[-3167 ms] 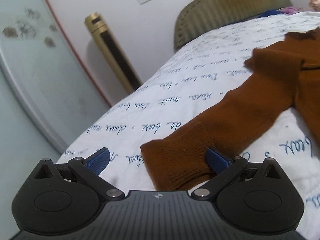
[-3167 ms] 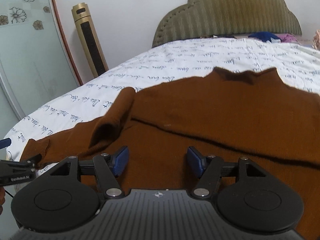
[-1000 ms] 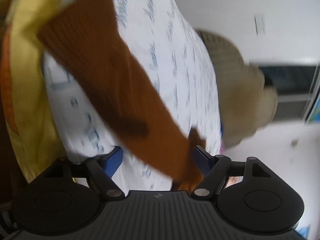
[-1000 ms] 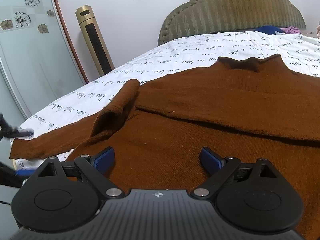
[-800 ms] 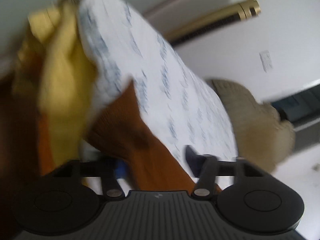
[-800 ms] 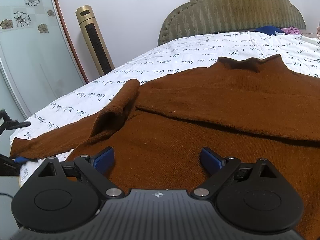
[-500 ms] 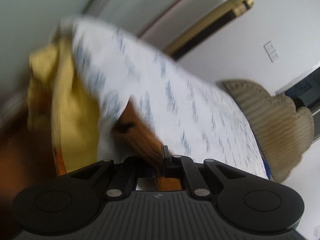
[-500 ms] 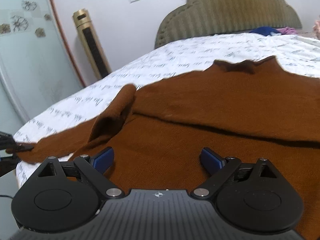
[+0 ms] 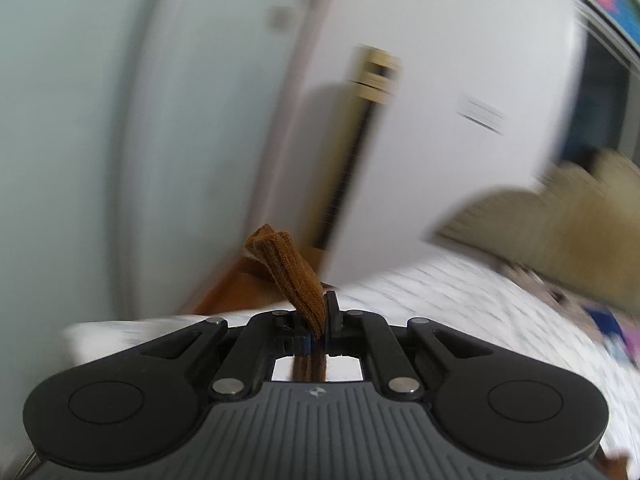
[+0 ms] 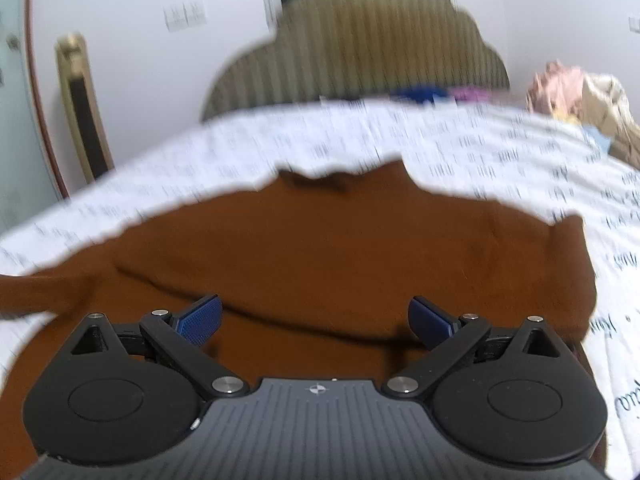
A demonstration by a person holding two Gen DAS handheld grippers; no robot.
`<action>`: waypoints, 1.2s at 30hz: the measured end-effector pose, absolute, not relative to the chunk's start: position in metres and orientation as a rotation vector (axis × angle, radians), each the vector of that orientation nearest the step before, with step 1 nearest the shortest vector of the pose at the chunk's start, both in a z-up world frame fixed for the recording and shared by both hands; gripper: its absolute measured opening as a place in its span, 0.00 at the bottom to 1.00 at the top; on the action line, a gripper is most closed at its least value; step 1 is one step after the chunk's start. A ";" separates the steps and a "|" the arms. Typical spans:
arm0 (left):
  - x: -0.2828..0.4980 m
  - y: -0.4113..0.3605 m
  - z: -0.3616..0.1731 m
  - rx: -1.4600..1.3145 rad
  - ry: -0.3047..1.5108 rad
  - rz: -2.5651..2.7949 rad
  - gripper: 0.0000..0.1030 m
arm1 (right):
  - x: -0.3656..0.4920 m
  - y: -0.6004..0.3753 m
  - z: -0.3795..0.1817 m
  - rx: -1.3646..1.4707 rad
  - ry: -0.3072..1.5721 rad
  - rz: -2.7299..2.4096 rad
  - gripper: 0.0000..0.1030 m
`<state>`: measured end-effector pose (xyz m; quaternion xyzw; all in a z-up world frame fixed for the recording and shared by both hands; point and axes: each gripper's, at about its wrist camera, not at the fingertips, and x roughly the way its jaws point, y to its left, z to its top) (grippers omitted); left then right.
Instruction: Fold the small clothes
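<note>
A brown knit sweater (image 10: 340,248) lies spread on the white bedsheet (image 10: 460,152), collar toward the headboard. My left gripper (image 9: 316,320) is shut on the sweater's sleeve cuff (image 9: 292,268), which sticks up between its fingers, lifted off the bed. My right gripper (image 10: 316,320) is open and empty, hovering just over the sweater's lower body. The sleeve runs off the left edge of the right wrist view (image 10: 24,292).
An olive padded headboard (image 10: 360,48) stands at the far end of the bed. A gold tower fan (image 10: 80,108) stands by the wall on the left. Loose clothes (image 10: 580,96) are piled at the far right. Both views are motion-blurred.
My left gripper closed on the sleeve cuff and has swung up, lifting it. My right gripper moved right over the sweater's body, staying open.
</note>
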<state>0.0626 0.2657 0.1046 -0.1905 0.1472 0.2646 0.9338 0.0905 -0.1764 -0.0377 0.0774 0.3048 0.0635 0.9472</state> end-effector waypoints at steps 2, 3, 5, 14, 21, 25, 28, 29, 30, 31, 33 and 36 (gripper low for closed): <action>0.082 0.237 0.102 -0.344 0.329 0.449 0.06 | 0.086 -0.184 -0.035 0.195 0.587 0.116 0.94; 0.092 0.223 0.102 -0.323 0.349 0.402 0.06 | 0.083 -0.188 -0.034 0.206 0.575 0.116 0.94; 0.109 0.190 0.099 -0.281 0.386 0.313 0.06 | 0.079 -0.192 -0.031 0.210 0.554 0.111 0.94; 0.138 0.058 0.046 -0.168 0.595 -0.038 0.06 | 0.058 -0.221 -0.035 0.265 0.535 0.049 0.94; 0.154 -0.007 -0.016 -0.252 0.881 -0.425 0.16 | 0.053 -0.231 -0.033 0.309 0.514 0.053 0.94; 0.142 -0.009 -0.015 -0.240 0.838 -0.482 0.75 | 0.057 -0.232 -0.031 0.350 0.508 0.082 0.94; 0.122 0.003 0.002 -0.217 0.715 -0.453 0.80 | 0.063 -0.231 -0.028 0.380 0.510 0.107 0.94; 0.119 0.009 0.006 -0.223 0.688 -0.424 0.80 | 0.066 -0.231 -0.027 0.401 0.511 0.123 0.94; 0.116 0.016 0.010 -0.237 0.666 -0.388 0.80 | 0.069 -0.231 -0.026 0.428 0.513 0.147 0.94; 0.110 0.025 0.013 -0.252 0.641 -0.344 0.80 | 0.074 -0.231 -0.026 0.459 0.518 0.179 0.94; 0.100 0.036 0.012 -0.268 0.605 -0.272 0.80 | 0.085 -0.230 -0.026 0.522 0.535 0.249 0.93; 0.075 0.044 0.006 -0.241 0.580 -0.205 0.80 | 0.104 -0.223 -0.033 0.597 0.598 0.321 0.92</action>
